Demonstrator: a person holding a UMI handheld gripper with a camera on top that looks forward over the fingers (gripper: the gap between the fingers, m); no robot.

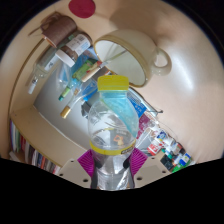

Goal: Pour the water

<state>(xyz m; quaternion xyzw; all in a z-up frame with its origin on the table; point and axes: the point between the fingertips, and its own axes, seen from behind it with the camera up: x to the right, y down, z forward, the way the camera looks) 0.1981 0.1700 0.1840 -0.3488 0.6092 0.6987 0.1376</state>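
Domestic room, likely a kitchen or dining area. Evidence: a pale round table (45, 120) beyond the fingers, crowded with jars (74, 44), bottles (160, 140) and a large white pot (135, 55).

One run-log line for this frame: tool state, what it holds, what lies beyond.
tool: shut on bottle | bottle: clear plastic, yellow cap, label near the top | beyond: white bowl on table | pour: not visible
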